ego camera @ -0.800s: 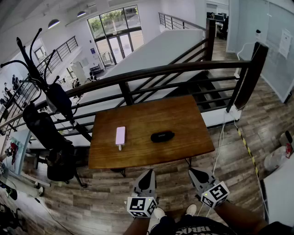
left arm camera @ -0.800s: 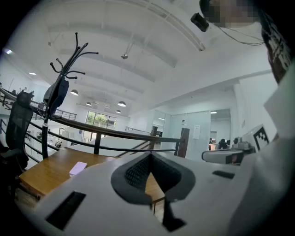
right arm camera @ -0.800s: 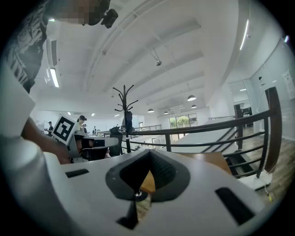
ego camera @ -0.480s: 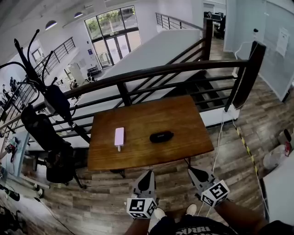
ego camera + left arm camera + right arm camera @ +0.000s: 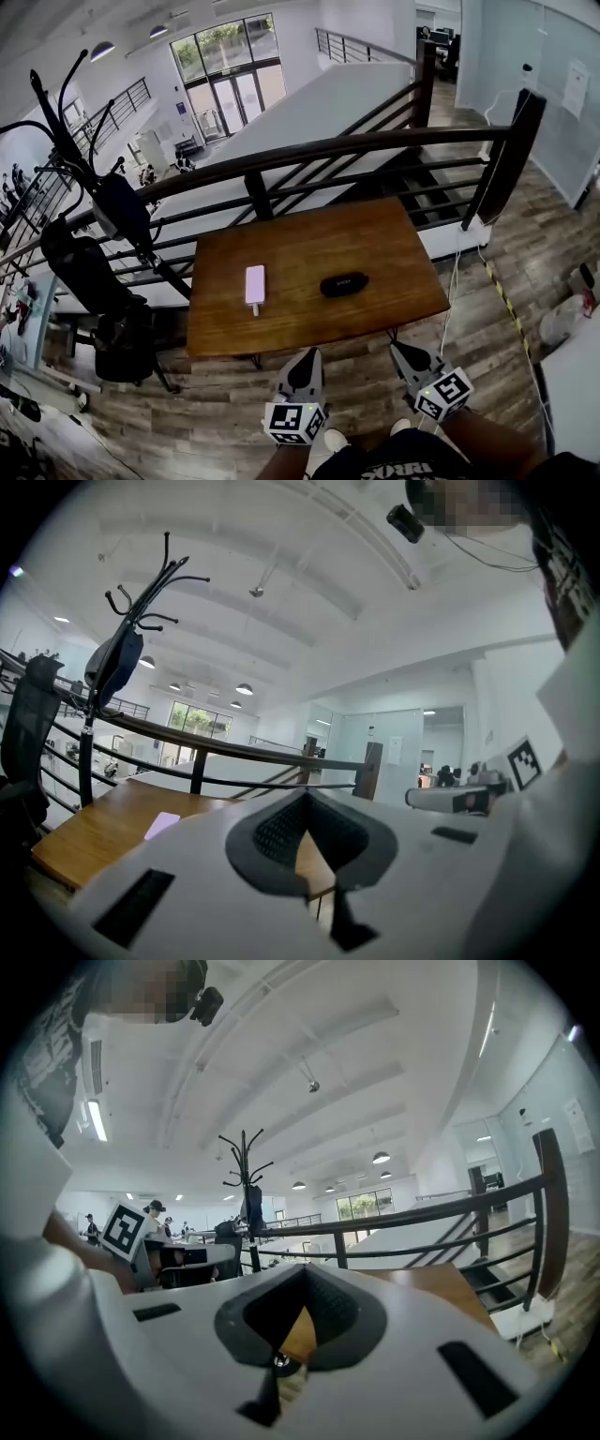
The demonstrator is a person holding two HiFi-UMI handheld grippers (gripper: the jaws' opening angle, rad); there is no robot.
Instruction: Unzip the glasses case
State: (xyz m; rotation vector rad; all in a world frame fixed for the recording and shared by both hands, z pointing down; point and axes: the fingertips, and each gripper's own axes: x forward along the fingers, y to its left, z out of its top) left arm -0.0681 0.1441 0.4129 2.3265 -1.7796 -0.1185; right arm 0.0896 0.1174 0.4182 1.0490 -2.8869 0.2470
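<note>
Glasses case (image 5: 344,283), dark and oval, lies flat near the middle of the wooden table (image 5: 375,234), with nothing touching it. A dark railing (image 5: 328,147) runs behind the table, and a coat stand (image 5: 94,178) hung with dark clothing is off to the left. Short of the table's near edge, well apart from the case, the left gripper (image 5: 307,354) and right gripper (image 5: 398,349) each have their jaws closed tip to tip, holding nothing. A pale pink slab (image 5: 255,284) lies left of the case
</note>
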